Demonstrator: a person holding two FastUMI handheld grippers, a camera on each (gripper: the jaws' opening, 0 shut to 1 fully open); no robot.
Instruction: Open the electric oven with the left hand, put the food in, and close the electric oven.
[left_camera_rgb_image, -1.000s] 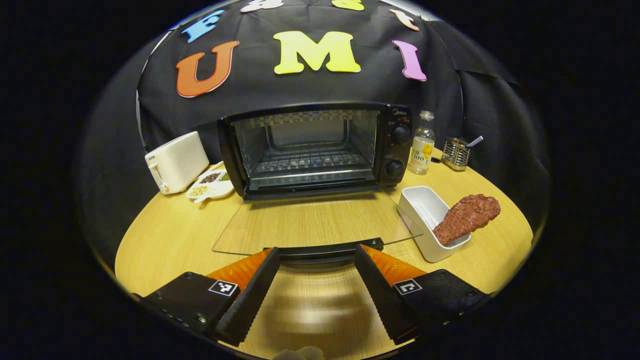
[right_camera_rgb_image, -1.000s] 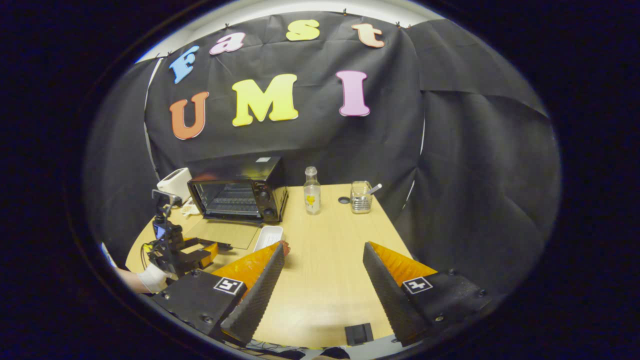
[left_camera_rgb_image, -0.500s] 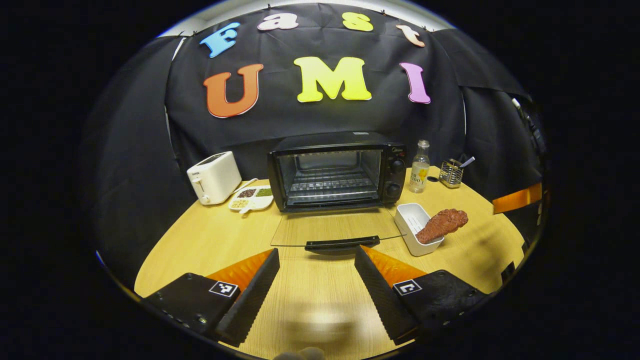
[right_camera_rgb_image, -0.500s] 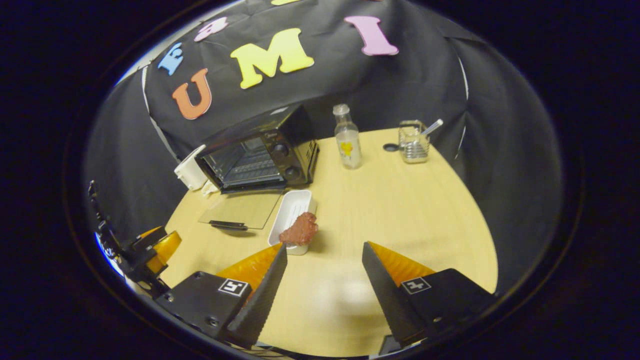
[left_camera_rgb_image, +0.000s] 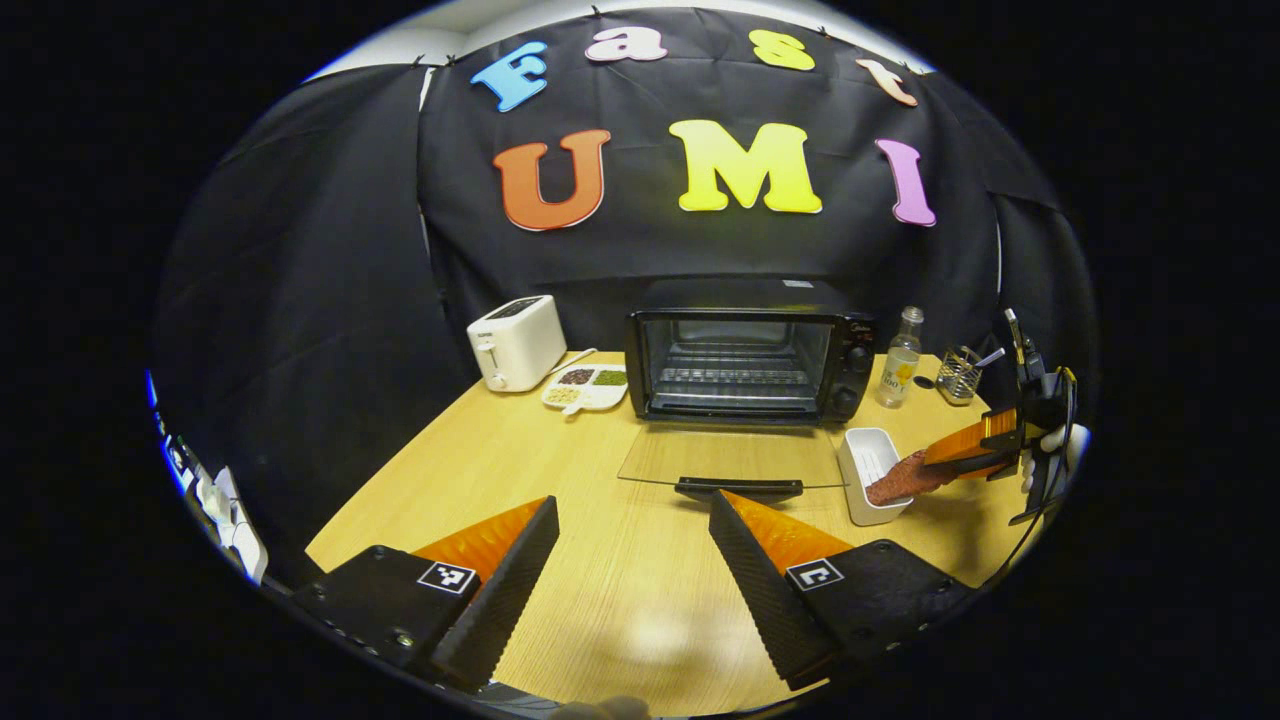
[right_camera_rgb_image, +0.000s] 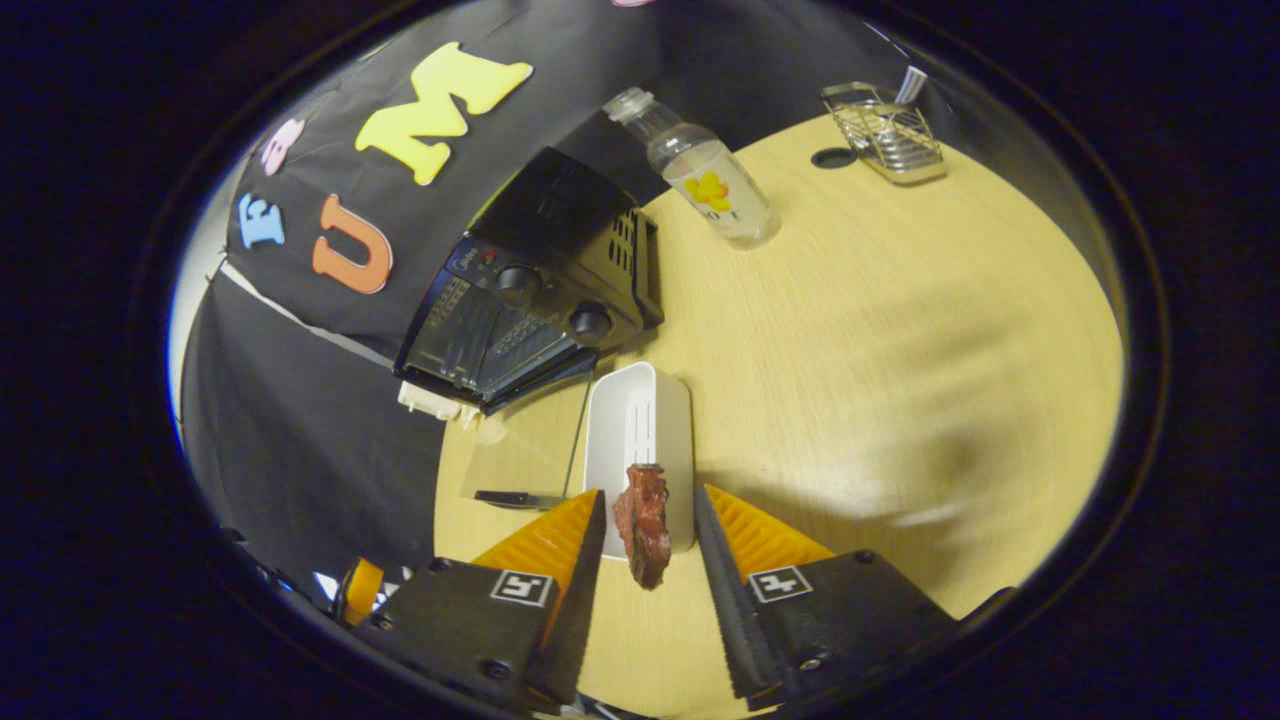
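Straddling the reddish-brown piece of food, the right gripper is keeping its fingers narrowed to either side of the meat, with slim gaps showing on both sides, so neither finger is pressing on it. The food is lying with one end over the near rim of the white tray and the other end hanging past it above the wooden table. Seen from the left gripper view, the right gripper is reaching in from the far right, its fingers lying along the food at the near end of the tray. The left gripper is hovering over the near part of the table with its fingers spread wide and nothing between them, well apart from the electric oven. The oven is standing open toward the back of the table, its glass door lying flat in front of it with the dark handle at the near edge. A white toaster and a divided dish are sitting to the oven's left, while a clear bottle and a wire holder are standing to its right.
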